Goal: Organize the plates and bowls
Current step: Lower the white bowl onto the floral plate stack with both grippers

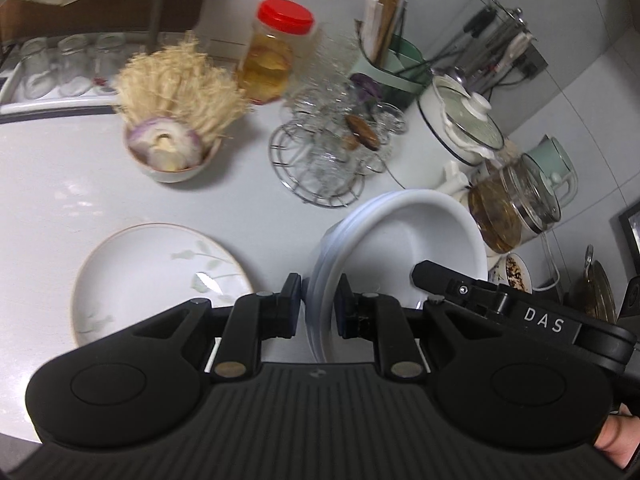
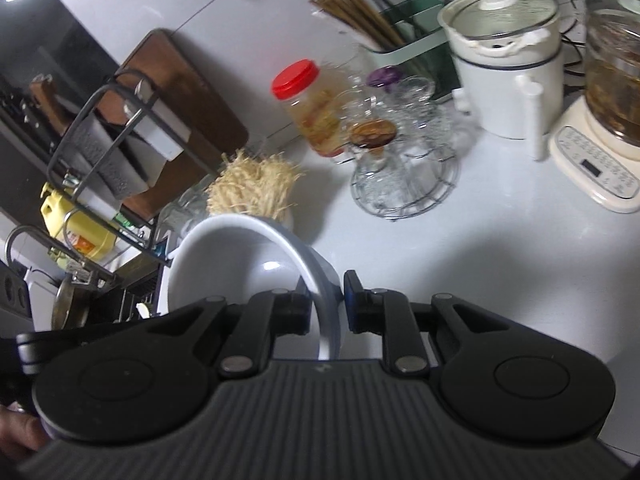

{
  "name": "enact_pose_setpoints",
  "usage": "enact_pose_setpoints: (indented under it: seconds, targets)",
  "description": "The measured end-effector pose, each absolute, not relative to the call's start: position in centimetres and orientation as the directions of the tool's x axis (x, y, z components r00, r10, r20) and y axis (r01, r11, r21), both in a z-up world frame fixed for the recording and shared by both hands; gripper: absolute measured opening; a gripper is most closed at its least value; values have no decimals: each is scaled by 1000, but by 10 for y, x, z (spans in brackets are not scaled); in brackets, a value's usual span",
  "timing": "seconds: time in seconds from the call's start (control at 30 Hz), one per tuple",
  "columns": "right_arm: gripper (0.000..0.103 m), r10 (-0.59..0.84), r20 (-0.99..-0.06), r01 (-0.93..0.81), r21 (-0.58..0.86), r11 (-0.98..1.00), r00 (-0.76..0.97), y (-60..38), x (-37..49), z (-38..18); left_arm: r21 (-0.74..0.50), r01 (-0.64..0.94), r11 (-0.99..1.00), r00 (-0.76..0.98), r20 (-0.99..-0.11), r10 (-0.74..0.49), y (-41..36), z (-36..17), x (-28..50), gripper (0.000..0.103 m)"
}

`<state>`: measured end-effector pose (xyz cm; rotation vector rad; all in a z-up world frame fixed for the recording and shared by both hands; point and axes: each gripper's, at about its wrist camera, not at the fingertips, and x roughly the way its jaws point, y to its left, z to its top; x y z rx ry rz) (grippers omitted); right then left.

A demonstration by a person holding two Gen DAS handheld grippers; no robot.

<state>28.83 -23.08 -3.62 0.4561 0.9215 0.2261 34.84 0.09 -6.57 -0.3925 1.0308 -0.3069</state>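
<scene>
A stack of white bowls (image 1: 404, 240) is held tilted above the white counter by both grippers. My left gripper (image 1: 318, 306) is shut on the stack's near rim, one finger on each side of the wall. My right gripper (image 2: 326, 300) is shut on the opposite rim of the same white bowls (image 2: 240, 256). The right gripper's black body (image 1: 520, 312) shows at the right of the left wrist view. A white plate with a leaf pattern (image 1: 152, 276) lies flat on the counter left of the bowls.
A small bowl of onion and straw-like roots (image 1: 172, 148), a red-lidded jar (image 1: 276, 52), a wire rack of glasses (image 1: 332, 152), a white pot (image 1: 460, 120) and a glass kettle (image 1: 516, 204) stand behind. A knife rack (image 2: 120, 136) and sink (image 2: 72, 280) are at the left.
</scene>
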Motion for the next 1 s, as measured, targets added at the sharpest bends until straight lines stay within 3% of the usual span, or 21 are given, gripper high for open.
enact_pose_setpoints:
  seconds: [1.0]
  targets:
    - [20,360,-865,5,386,922,350,-119,328,-132,-410,-83,908,385,-854,-351,96,-176,365,23]
